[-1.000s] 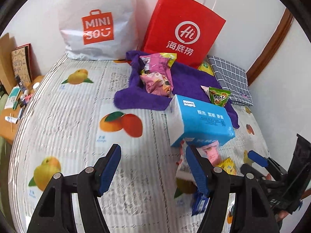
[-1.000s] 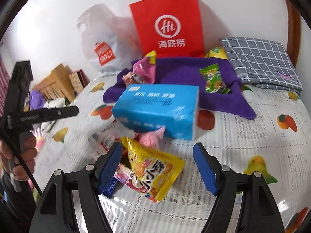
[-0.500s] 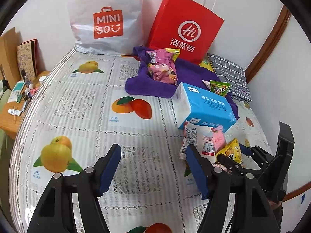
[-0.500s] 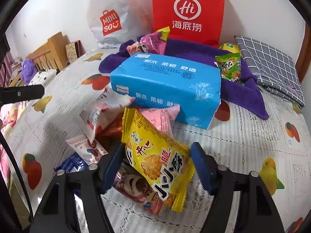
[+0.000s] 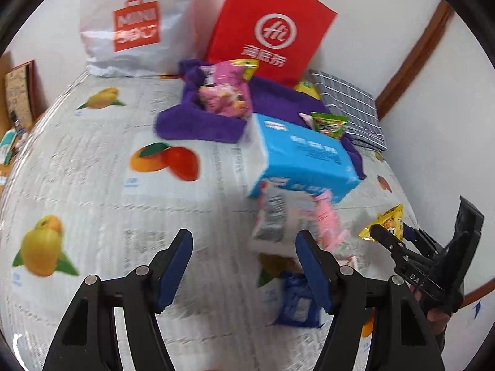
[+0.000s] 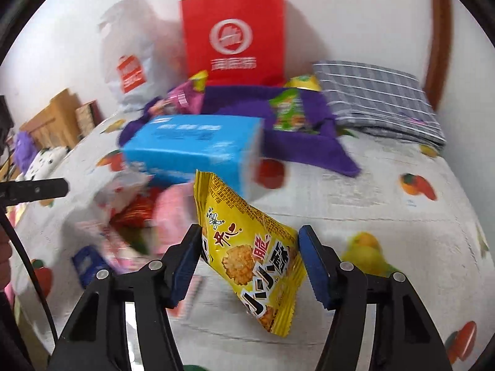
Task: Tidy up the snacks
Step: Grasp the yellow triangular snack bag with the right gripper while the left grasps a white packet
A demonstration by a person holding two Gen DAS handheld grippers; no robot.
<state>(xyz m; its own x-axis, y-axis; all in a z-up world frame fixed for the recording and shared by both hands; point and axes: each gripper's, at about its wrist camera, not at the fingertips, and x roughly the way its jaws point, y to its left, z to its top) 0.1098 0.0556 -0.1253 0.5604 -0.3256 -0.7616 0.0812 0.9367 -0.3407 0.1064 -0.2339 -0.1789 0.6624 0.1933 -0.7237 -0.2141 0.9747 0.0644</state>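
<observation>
My right gripper (image 6: 247, 241) has a yellow snack packet (image 6: 247, 247) between its blue pads. Its jaws are closing, both pads touch the packet, and the packet hangs tilted above the bed. The left wrist view shows that same packet (image 5: 388, 221) at the right gripper's tip. My left gripper (image 5: 244, 241) stands open over the fruit-print bed cover (image 5: 92, 185) with nothing between its fingers. Just right of it lies a pile of snacks: a white packet (image 5: 272, 216), a pink packet (image 5: 324, 216) and a blue packet (image 5: 297, 303). A blue tissue pack (image 5: 303, 160) lies behind the pile.
A purple towel (image 5: 191, 123) holds pink snack bags (image 5: 225, 92) and a green packet (image 5: 329, 123). Against the wall stand a red paper bag (image 5: 269, 31) and a white shopping bag (image 5: 133, 31). A folded grey checked cloth (image 5: 349, 105) lies at the right, and wooden furniture (image 6: 52, 120) stands off the bed's left side.
The right gripper's jaws have narrowed onto the yellow packet, which now stands lifted clear of the pile. The left gripper has shifted closer to the snack pile and stayed open.
</observation>
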